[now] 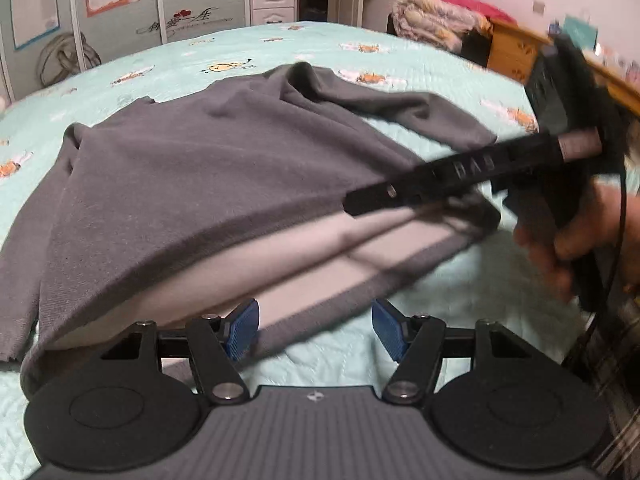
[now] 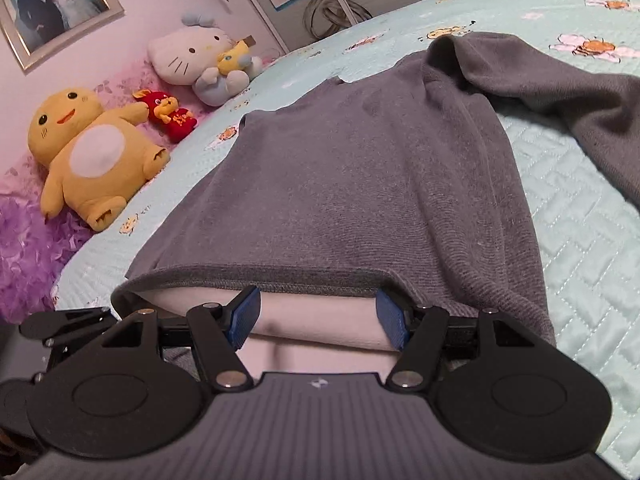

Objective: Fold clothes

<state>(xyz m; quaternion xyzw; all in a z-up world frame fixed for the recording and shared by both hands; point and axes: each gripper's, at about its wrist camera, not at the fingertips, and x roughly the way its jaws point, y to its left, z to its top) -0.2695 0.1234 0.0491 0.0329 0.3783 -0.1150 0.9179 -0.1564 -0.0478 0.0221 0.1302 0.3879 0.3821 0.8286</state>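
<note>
Nearest the cameras, both grippers stood at the near edge of the bed (image 2: 580, 168), by the sweater's hem. The left gripper (image 1: 315, 330) had its blue pads spread, with the hem (image 1: 340, 300) lying across the gap between them but not pinched. The right gripper (image 2: 318, 320) was likewise spread; the raised hem (image 2: 260, 282) draped just over its pads, the pale lining showing between them, and nothing was clamped. From the left view, the right gripper's body reached in from the right, held by a hand (image 1: 560, 248).

The grey sweater (image 2: 340, 168) lay lengthwise on the mint quilt, hem near, shoulders far. Its body was mostly flat, the knit soft and faintly ribbed, the hem mouth gaping to show a lighter inside. One sleeve (image 2: 580, 92) trailed off toward the bed's right edge, bunched and rumpled.

By my reading, folding had barely begun: no fold was visible, the sleeve was not tucked in, and the body was not yet doubled over.

Beyond, stuffed toys (image 2: 92, 156) sat along the bed's left edge.
</note>
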